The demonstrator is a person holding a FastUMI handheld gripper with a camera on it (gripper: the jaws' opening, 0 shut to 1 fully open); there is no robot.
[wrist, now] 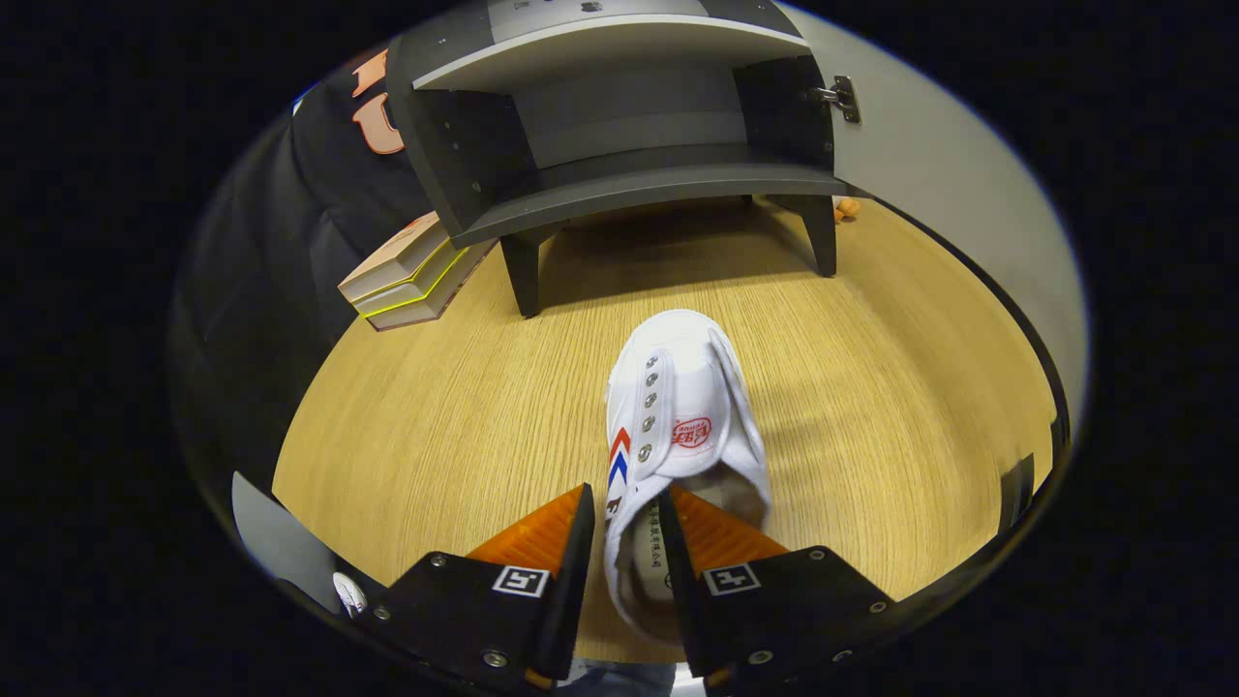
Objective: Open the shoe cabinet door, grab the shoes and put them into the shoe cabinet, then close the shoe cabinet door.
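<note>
A white canvas shoe [682, 407] with red and blue side stripes points its toe at the cabinet. My gripper [627, 518] is shut on the shoe's left side wall near the heel: the right orange finger [711, 532] sits inside the opening and the left finger [542, 532] presses from outside. The dark grey shoe cabinet [619, 184] stands beyond the shoe on short legs. Its door [929, 165] is swung open to the right, with a metal hinge [840, 97] showing. The lower compartment is dark and nothing shows in it.
A stack of books [411, 276] lies on the wooden floor [436, 416] by the cabinet's left leg. A small orange object [848, 207] sits behind the right leg. Bare floor lies between the shoe and the cabinet.
</note>
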